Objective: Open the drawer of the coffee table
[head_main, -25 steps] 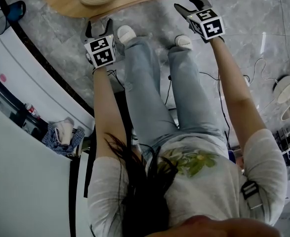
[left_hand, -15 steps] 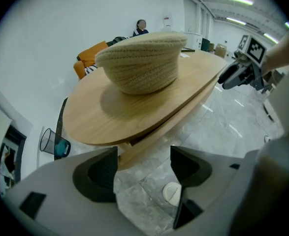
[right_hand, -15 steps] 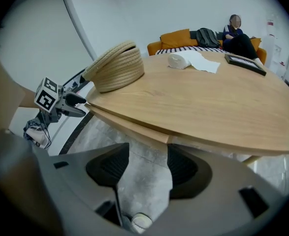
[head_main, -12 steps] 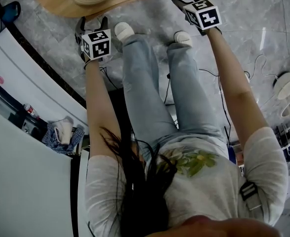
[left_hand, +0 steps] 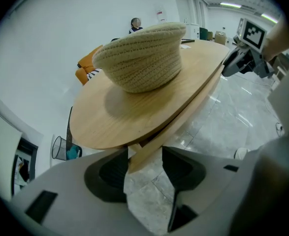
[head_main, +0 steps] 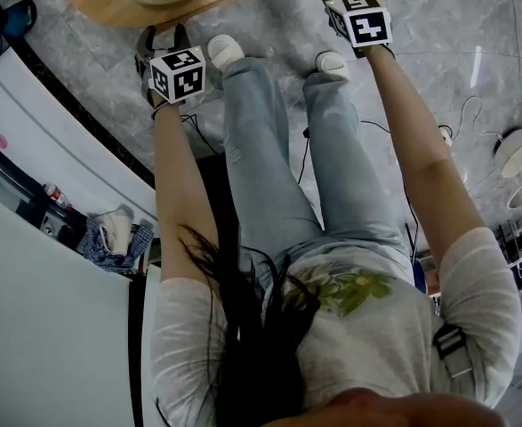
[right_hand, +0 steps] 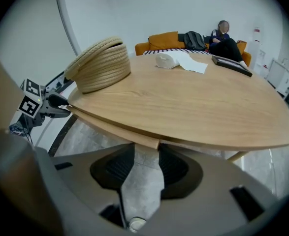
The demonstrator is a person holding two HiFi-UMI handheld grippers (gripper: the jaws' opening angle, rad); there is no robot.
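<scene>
The coffee table (right_hand: 198,102) is pale honey wood with a fine grain. The hat (left_hand: 139,58) on it is straw-yellow, woven in ribbed rows. The floor (head_main: 474,25) is grey marble veined with white. The person's jeans (head_main: 261,149) are faded light blue, the shoes (head_main: 226,52) white, and the shirt (head_main: 394,354) white with a green leafy print. The sofa (right_hand: 166,40) is orange and the mesh bin (left_hand: 59,147) black.

Grey marble floor (head_main: 474,25), white wall (left_hand: 46,38)

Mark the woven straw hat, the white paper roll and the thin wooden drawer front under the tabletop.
Woven straw hat (left_hand: 139,58): left gripper view, side of the crown.
White paper roll (right_hand: 168,60): right gripper view, middle of the roll.
Thin wooden drawer front (right_hand: 115,128): right gripper view, its front edge.
</scene>
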